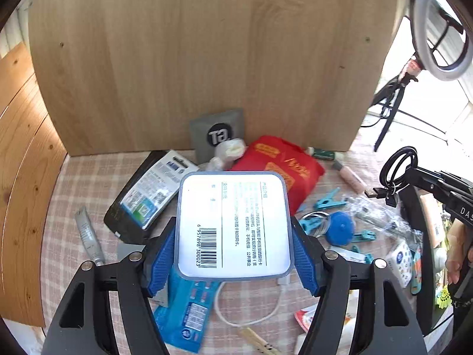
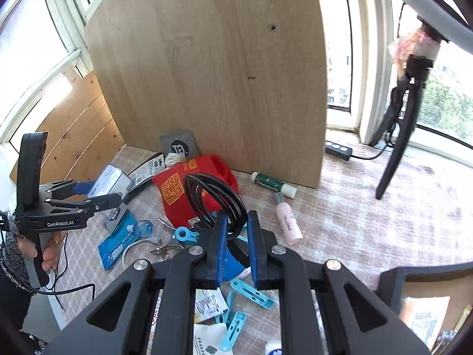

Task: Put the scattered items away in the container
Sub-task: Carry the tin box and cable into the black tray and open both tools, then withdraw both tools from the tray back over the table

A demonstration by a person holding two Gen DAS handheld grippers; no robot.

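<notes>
We are mid-tidy with both tools loaded: the left tool (image 1: 233, 254) is clamped on a flat clear box (image 1: 233, 222), the right tool (image 2: 236, 236) on a coiled black cable (image 2: 215, 201), both lifted above the tabletop (image 2: 354, 222). Next, we judge, each goes to the container (image 2: 393, 281) at lower right, clearing the blue clips (image 2: 251, 293), pink tube (image 2: 288, 222) and red pouch (image 2: 177, 189) beneath.

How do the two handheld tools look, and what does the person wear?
Both tools are black, with triangular cut-outs, silver rivets and blue ribbed pads. The left tool carries white "GenRobot.AI" lettering, and a thin black cable hangs below it. At the hand is a speckled grey knit sleeve.
</notes>
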